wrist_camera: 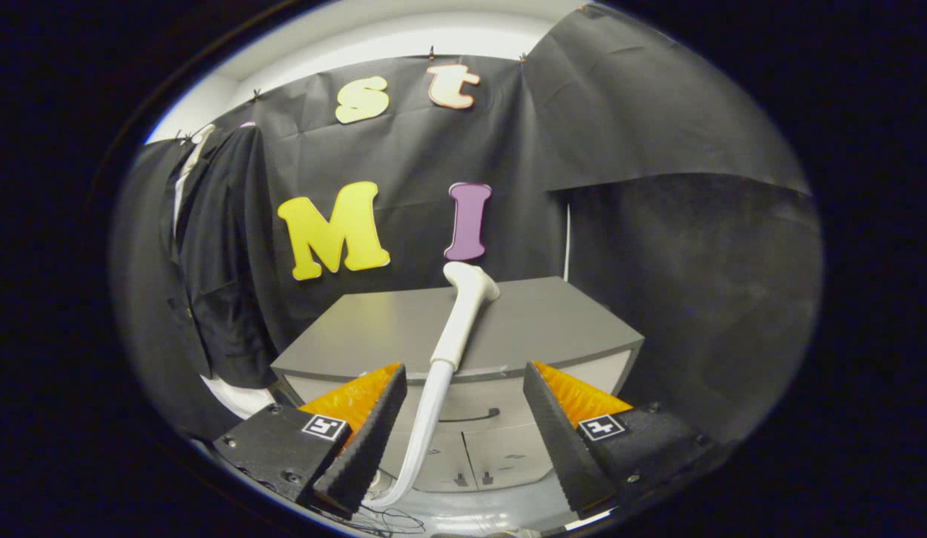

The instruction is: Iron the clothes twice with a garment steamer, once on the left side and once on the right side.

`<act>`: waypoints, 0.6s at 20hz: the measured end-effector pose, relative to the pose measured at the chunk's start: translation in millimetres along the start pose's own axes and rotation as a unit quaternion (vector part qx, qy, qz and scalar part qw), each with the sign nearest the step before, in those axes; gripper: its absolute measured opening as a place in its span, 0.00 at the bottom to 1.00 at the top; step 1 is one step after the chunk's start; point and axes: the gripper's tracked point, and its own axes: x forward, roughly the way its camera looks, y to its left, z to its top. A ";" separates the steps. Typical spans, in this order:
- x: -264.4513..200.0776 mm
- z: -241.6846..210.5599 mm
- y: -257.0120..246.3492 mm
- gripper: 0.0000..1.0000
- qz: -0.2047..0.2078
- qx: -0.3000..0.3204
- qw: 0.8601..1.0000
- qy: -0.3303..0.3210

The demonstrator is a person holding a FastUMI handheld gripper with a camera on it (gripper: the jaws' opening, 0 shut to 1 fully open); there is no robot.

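On the far left, a dark jacket [224, 261] hangs against the black cloth wall [643, 149], with a strip of white shirt [184, 179] showing at its collar; its lower part comes down beside the left corner of a grey cabinet [374, 329]. A piece of the white floor [239, 400] shows under the hem of the jacket. The cabinet stands in the middle, with a flat grey top, and on its front I can see a drawer with a curved handle and two small doors lower down. The garment steamer [463, 310] lies on the top of this cabinet: its white head is near the back edge, the handle comes forward and slightly to the left, over the front edge. From the end of the handle a pale hose [422, 433] goes down in front of the drawer and bends toward the floor, where some thin dark cables lie. The gripper [463, 441] is in front of the cabinet and its two fingers are spread wide apart, holding nothing. The hose passes in the gap between them, closer to the left finger, but I cannot tell if it touches this finger. The steamer handle is just ahead of the fingers and a little above them. On the right of the cabinet there is more black cloth.
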 end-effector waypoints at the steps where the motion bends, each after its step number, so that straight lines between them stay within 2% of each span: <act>1: 16.4 0.7 0.3 0.98 0.005 0.002 1.000 0.010; 7: 97.9 8.3 3.0 0.97 0.032 0.001 0.998 0.051; 12: 138.8 8.0 10.2 0.95 0.053 -0.007 0.996 0.077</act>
